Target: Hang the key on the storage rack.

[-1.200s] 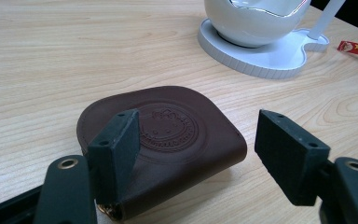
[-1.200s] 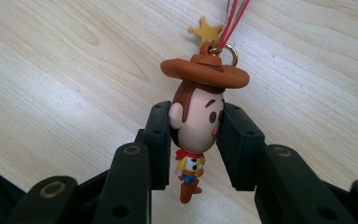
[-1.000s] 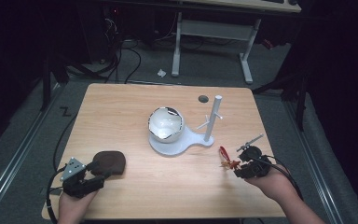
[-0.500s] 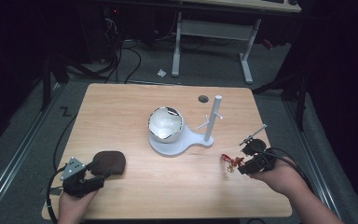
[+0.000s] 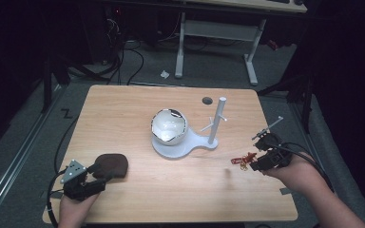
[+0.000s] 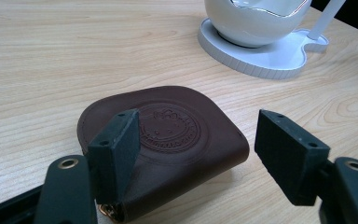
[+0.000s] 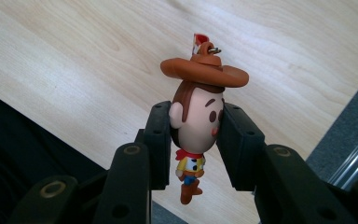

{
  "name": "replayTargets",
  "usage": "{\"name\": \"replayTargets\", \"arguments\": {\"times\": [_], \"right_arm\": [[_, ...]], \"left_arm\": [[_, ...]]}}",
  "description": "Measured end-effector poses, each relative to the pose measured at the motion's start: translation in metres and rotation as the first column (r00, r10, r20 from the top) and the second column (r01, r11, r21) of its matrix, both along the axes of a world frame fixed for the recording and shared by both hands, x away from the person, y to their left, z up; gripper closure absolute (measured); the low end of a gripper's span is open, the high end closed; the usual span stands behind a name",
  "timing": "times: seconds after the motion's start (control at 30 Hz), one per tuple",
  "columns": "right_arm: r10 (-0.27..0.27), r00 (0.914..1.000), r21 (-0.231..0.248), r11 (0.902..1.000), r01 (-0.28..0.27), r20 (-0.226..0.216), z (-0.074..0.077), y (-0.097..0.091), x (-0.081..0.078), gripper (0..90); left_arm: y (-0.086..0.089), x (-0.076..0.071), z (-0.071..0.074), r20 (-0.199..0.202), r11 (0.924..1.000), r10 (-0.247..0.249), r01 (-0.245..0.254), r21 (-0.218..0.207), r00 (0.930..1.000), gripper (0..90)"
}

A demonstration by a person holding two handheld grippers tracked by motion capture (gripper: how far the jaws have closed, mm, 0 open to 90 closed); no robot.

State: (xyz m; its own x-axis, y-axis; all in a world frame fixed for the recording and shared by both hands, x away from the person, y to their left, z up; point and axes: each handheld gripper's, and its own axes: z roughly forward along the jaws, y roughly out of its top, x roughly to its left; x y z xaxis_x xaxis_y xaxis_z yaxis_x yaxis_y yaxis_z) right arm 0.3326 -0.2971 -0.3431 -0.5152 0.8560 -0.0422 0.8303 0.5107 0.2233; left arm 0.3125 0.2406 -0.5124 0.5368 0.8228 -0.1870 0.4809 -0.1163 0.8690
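In the high view, I am holding my right tool [image 5: 255, 164] above the right part of the counter [image 5: 138, 109], with a small keyring figure [image 5: 242, 160] clenched at its tip and hanging clear of the wood. I judge the pick-up to be done, and what is left is probably carrying the figure over to the white stand [image 5: 217, 122], whose post has little pegs and rises beside a white bowl [image 5: 169, 126] on the same base. My left tool [image 5: 91, 176] is resting near the front left corner, right at a brown leather pouch [image 5: 111, 165] that is lying flat on the wood. The counter is pale wood with a round cable hole [image 5: 207, 100] near its far edge; beyond it I am seeing grey floor, loose cables, the white legs of another desk, and a dark room.

In the left gripper view, the left tool [image 6: 214, 144] is standing released, one pad over the pouch [image 6: 177, 135] and the other off to its side, not pressing it. The pouch has a round embossed stamp, and the stand's base [image 6: 261, 56] is sitting farther off.

In the right gripper view, the right tool [image 7: 196, 135] is gripping the cowboy figure [image 7: 196, 126] by its head, brown hat upward, small body dangling between the jaws, with a metal ring on top of the hat.
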Motion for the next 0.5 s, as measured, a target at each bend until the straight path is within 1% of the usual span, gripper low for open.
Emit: {"name": "replayTargets", "arguments": {"times": [0.2,0.33,0.5], "right_arm": [[0.003,0.9999,-0.004,1.0000,-0.003,0.017,0.014,0.004,0.004,66.3],[0.013,0.9995,0.010,0.9999,-0.013,0.030,0.023,0.008,0.008,66.3],[0.017,0.9993,0.022,0.9996,-0.017,0.034,0.031,0.013,0.014,66.2]], "left_arm": [[0.000,0.000,0.000,0.001,1.0000,-0.001,0.001,0.001,1.0000,31.3],[0.000,0.000,-0.001,-0.003,1.0000,0.001,-0.001,-0.002,1.0000,31.3],[0.002,0.000,0.000,0.001,1.0000,0.001,-0.001,-0.008,1.0000,31.2]]}}
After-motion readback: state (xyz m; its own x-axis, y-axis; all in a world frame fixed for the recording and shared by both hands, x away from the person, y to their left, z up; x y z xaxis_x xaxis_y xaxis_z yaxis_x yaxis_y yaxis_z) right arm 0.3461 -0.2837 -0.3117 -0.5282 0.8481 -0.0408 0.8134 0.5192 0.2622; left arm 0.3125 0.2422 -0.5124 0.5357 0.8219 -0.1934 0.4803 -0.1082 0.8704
